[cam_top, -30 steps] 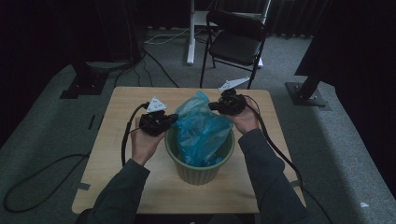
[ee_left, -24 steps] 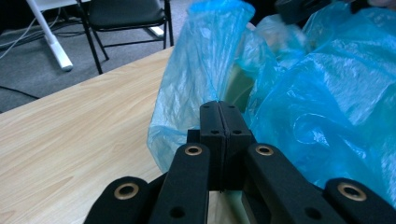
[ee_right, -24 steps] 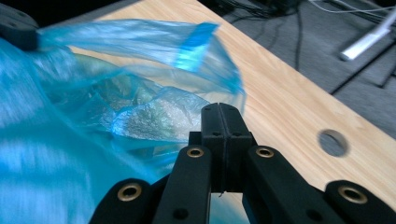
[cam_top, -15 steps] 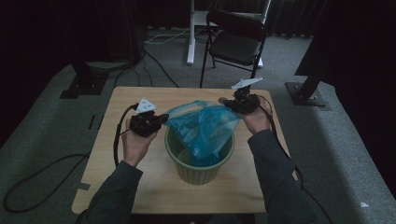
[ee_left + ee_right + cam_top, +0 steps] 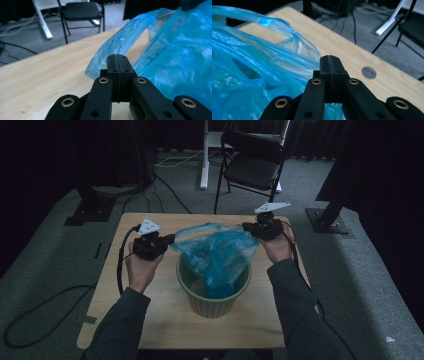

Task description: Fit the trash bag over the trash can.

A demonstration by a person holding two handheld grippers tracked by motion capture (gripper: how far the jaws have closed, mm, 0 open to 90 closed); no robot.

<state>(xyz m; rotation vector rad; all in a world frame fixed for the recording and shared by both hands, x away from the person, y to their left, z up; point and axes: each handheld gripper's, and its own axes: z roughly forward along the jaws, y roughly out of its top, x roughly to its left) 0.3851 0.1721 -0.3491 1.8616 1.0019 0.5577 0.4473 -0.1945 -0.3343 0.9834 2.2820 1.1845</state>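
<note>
- Stretching between the two pairs of tongs, the thin, crinkled blue plastic bag (image 5: 216,251) now has its mouth pulled wide, where a second ago it stood bunched up in a peak between them.
- Left tongs (image 5: 170,239) are clamped shut on the bag's near-left rim; in the left gripper view the two black jaws meet flush with a fold of blue film (image 5: 100,67) caught just beyond their tips.
- Right tongs (image 5: 246,226) are likewise closed on the opposite rim, the plastic (image 5: 294,47) running off from the pinched jaws toward the other hand.
- Both hands have drawn outward and apart since the earlier frames, so the bag has gone from a loose heap to a taut sheet.
- Below and between the tongs, the bag's lower part hangs down inside the round pale-green ribbed plastic bin (image 5: 214,296), which stands on the light wooden tabletop (image 5: 150,320).
- Judging by this, the bag is being fitted as a liner: the mouth looks wide enough, and the next step would be lowering each edge down over the bin's rim.
</note>
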